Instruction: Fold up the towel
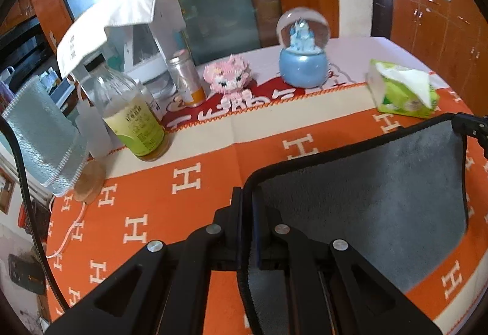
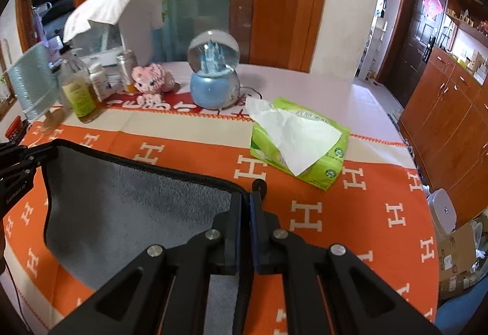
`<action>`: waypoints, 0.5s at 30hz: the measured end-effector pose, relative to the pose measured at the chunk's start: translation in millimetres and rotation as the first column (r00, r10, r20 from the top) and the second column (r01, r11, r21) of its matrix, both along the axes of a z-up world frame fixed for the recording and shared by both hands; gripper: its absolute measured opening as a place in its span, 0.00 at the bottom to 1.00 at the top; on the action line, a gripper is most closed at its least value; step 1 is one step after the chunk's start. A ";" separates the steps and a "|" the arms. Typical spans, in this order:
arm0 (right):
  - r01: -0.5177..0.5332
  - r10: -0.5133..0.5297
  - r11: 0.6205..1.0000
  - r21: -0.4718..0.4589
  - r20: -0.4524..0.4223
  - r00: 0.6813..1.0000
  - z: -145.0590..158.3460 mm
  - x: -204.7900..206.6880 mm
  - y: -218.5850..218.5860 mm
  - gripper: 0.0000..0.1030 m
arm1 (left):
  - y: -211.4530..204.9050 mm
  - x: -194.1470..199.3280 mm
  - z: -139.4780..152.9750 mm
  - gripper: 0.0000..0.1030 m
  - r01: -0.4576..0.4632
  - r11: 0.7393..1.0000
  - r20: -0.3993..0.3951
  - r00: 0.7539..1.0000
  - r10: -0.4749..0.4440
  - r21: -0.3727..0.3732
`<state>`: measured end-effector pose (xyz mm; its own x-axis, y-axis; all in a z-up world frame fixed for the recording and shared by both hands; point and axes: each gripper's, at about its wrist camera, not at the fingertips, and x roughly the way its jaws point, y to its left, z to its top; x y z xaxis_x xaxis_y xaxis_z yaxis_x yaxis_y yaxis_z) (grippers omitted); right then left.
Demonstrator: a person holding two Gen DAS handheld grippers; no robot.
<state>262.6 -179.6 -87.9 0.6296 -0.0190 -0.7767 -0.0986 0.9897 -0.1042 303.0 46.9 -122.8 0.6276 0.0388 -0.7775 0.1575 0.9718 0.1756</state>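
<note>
A grey towel point(image 1: 366, 197) with a black stitched edge hangs stretched between two black grippers above an orange tablecloth point(image 1: 152, 213) patterned with cream H letters; the left gripper point(image 1: 247, 197) is clamped tight on one top corner of the towel, its fingers pressed together with the dark hem running down between them; the right gripper point(image 2: 246, 201) pinches the opposite top corner in the same way, fingers closed on the cloth. In the left wrist view the right gripper shows at the far corner of the towel, and in the right wrist view the left gripper point(image 2: 39, 152) holds the far corner; the towel sags a little between them, its lower part dropping out of sight below the fingers, so whether it touches the table cannot be told. Behind the towel, a green tissue pack point(image 2: 300, 143) with a white sheet pulled out lies on the tablecloth; further back stand a blue snow globe point(image 2: 213, 73), a pink toy point(image 2: 152, 80), a glass bottle point(image 1: 134, 112) with a green label and a small silver can point(image 1: 184, 79) near the left edge.
</note>
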 end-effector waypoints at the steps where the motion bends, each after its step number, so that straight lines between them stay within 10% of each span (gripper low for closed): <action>1: 0.006 -0.006 1.000 0.002 -0.007 1.000 -5.3 4.5 -0.4 0.05 | -0.3 5.6 -7.1 0.03 -0.010 1.000 -0.009 1.000 0.010 -0.006; 15: 0.053 -0.057 0.998 -0.042 -0.101 0.993 -62.5 45.9 3.6 0.07 | -5.2 40.5 -64.5 0.13 -0.096 0.995 -0.100 0.991 0.093 -0.028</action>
